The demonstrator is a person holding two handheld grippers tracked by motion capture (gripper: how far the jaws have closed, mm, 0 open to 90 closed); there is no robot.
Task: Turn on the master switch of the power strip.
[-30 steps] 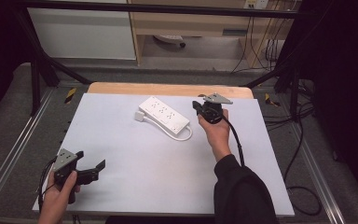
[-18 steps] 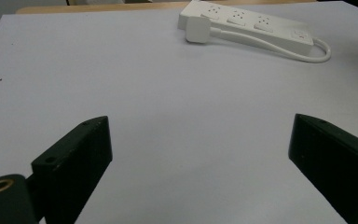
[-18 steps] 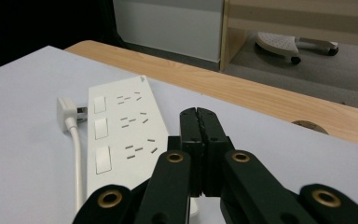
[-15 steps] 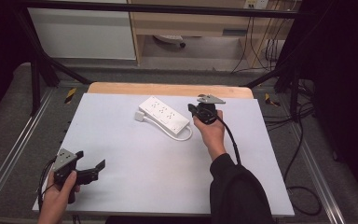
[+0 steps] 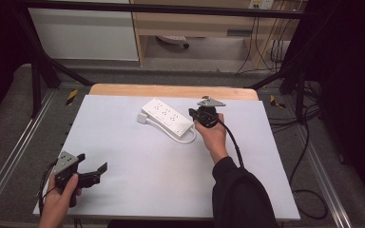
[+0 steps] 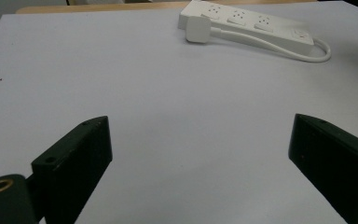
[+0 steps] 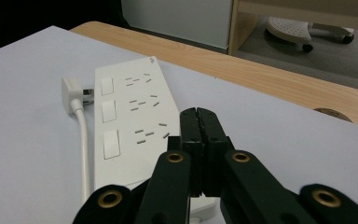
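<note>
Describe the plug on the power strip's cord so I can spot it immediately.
On the white table sheet, find the white power strip lying slantwise near the far wooden edge. Its cord loops back alongside it. The plug is the small white block resting against the strip's left end.

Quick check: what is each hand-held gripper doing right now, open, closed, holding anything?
Left hand-held gripper: open, nothing between its jaws.
Right hand-held gripper: closed, holding nothing, over the near end of the power strip.

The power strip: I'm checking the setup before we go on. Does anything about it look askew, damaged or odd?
Nothing looks damaged. The power strip lies slantwise on the white table cover, its cord looped back and its plug resting unplugged beside it. The right gripper, jaws shut, is at its near end.
</note>
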